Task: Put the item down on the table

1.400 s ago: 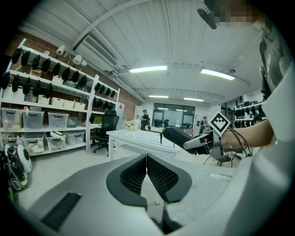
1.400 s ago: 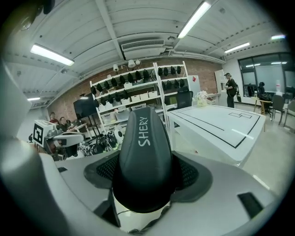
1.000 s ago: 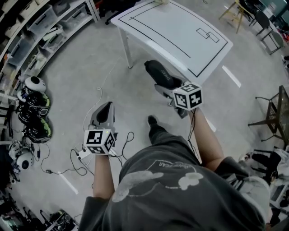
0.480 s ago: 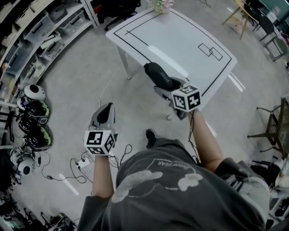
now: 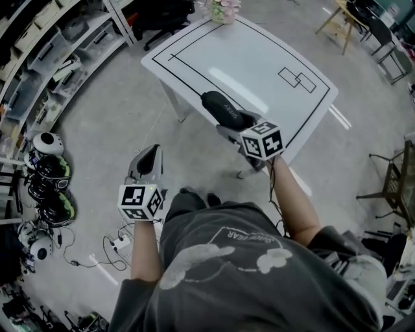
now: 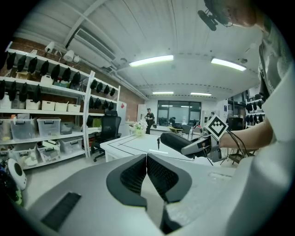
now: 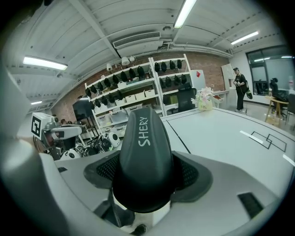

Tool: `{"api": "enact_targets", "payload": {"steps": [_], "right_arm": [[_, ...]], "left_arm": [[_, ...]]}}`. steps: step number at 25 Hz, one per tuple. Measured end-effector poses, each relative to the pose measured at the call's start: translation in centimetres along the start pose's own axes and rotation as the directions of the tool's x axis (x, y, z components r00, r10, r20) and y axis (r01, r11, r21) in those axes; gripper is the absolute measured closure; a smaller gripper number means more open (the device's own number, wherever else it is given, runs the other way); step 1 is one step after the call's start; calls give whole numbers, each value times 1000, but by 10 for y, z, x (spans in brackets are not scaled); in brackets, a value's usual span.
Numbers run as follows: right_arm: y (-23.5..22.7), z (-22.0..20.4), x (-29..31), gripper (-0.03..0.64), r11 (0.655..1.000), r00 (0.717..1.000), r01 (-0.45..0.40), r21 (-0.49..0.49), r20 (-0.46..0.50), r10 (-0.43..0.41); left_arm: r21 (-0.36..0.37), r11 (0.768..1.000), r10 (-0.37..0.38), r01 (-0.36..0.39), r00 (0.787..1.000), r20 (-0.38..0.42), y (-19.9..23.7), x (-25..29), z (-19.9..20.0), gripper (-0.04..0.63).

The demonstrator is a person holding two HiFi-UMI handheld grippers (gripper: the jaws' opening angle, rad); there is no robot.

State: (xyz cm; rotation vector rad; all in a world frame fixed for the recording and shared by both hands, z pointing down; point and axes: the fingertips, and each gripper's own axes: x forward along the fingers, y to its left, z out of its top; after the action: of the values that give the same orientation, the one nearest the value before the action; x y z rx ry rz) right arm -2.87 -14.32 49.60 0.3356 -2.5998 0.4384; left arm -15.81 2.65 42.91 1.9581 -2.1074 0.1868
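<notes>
A black rounded case [image 5: 220,107] with white lettering is clamped between the pads of my right gripper [image 5: 232,123]. It hangs over the near edge of the white table [image 5: 259,58], which bears black outline markings. The right gripper view shows the case [image 7: 143,152] filling the jaws of the right gripper [image 7: 147,173], with the table top [image 7: 216,133] beyond it. My left gripper [image 5: 149,159] hangs lower, over the floor left of the table. Its jaws [image 6: 146,173] are shut with nothing between them. From there the case [image 6: 177,140] appears ahead to the right.
A pot of flowers [image 5: 222,10] stands at the table's far corner. Shelves with bins [image 5: 58,45] line the left wall, with helmets [image 5: 48,168] on the floor below them. Cables and a power strip [image 5: 120,243] lie near my feet. Chairs [image 5: 389,175] stand at the right.
The person has stepped toward the table. The right gripper with the case has come from beside the table's corner to over its near edge. The left gripper stays shut.
</notes>
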Motion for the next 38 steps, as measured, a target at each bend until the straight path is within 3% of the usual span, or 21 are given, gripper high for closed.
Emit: {"api": "enact_targets", "payload": {"steps": [13, 20, 33, 38], "right_arm": [[-59, 24, 39, 291, 995, 995, 100, 18, -12, -99], [-107, 45, 81, 291, 981, 981, 192, 39, -42, -190], [-186, 82, 131, 291, 946, 940, 320, 52, -139, -310], [-214, 88, 148, 291, 942, 925, 336, -2, -186, -330]], "left_arm": [[26, 992, -123, 122, 992, 9, 36, 99, 21, 592], [33, 973, -227, 228, 974, -17, 72, 179, 36, 592], [53, 904, -420, 425, 903, -86, 110, 317, 79, 592], [54, 871, -481, 488, 870, -111, 112, 365, 85, 592]]}}
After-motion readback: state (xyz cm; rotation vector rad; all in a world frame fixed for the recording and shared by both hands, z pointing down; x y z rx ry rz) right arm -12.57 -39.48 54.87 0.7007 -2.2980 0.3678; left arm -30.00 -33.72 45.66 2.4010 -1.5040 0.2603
